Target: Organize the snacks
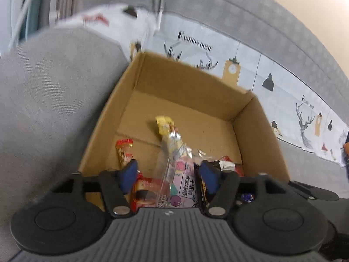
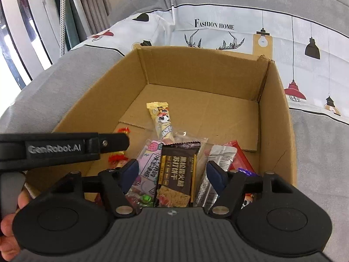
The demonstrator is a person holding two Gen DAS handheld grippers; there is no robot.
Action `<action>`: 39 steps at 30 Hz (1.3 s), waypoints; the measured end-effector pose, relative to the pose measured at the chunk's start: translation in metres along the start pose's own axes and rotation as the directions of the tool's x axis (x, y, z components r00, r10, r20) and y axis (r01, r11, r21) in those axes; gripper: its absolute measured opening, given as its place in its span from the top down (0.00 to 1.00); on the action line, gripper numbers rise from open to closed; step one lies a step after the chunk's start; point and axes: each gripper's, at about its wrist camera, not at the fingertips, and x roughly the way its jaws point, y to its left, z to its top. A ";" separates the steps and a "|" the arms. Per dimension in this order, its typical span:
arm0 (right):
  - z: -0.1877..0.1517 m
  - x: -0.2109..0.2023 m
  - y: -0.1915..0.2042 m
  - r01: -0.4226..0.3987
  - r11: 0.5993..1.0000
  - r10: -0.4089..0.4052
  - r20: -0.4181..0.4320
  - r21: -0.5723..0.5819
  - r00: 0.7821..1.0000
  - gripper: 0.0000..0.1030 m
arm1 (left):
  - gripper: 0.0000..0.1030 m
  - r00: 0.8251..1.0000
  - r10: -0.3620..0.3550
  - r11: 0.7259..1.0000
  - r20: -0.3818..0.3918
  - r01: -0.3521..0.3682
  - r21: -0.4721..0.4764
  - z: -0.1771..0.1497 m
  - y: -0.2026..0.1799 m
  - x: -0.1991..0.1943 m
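An open cardboard box sits on a grey sofa and holds several snack packets. In the left wrist view my left gripper is open above the box's near end. A pink packet and a clear wrapper lie below the gap, a yellow stick packet further in, and a red packet to the left. In the right wrist view my right gripper is open over a dark brown cracker packet, its pads clear of it. A silver packet lies beside the yellow stick packet. The left gripper reaches in from the left.
The box's far half shows bare cardboard floor. A printed white cushion cover lies behind the box on the sofa back. Grey sofa fabric surrounds it. A hand holds the left gripper at the lower left. Curtains hang far left.
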 end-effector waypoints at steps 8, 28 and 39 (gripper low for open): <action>0.002 -0.083 0.016 -0.047 0.998 0.044 0.098 0.032 0.994 0.19 | 0.08 0.992 -0.022 0.993 0.127 0.006 0.121 0.001 -0.058 -0.115; -0.039 -0.369 0.044 0.062 0.981 -0.110 0.264 0.184 0.958 0.00 | 0.00 0.974 0.152 0.966 0.166 -0.182 0.184 -0.031 -0.183 -0.365; -0.052 -0.392 0.055 0.117 0.968 -0.146 0.119 0.220 0.982 0.00 | 0.00 0.979 0.180 0.966 0.097 -0.194 0.172 -0.040 -0.179 -0.383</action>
